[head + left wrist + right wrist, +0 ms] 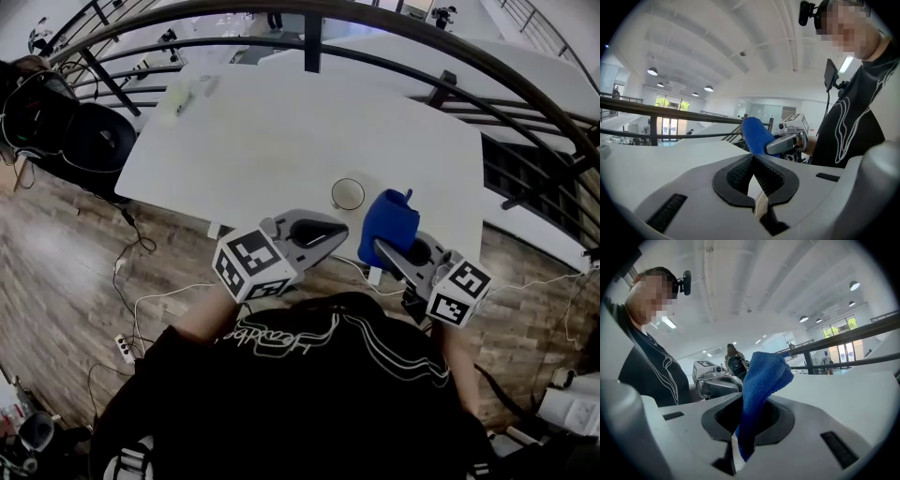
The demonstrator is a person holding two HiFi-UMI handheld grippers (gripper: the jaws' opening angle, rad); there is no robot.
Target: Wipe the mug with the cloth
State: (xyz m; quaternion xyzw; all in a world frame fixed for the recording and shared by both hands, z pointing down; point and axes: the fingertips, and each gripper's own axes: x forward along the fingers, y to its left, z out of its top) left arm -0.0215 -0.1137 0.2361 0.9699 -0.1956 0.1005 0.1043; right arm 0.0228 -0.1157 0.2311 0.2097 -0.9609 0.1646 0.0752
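The wiping looks not yet begun: the mug (348, 194) stands alone on the white table (262, 141), close to the edge nearest the person, with nothing touching it. It is upright, its long axis vertical and its open mouth facing up; its handle cannot be made out from the head view. The right gripper (740, 401) is on the person's side of the mug and to its right, jaws clamped on the blue cloth (761, 380), so getting hold of the cloth is done. The cloth is bunched into a thick wad that rises out of the jaws, its long axis running from the pinched end up to a rounded, folded top just beside the mug. The left gripper (753, 157) is also on the person's side of the mug, near it and a little to its left, jaws closed together on nothing. What seems left is steadying the mug, bringing the cloth against it and rubbing it over.
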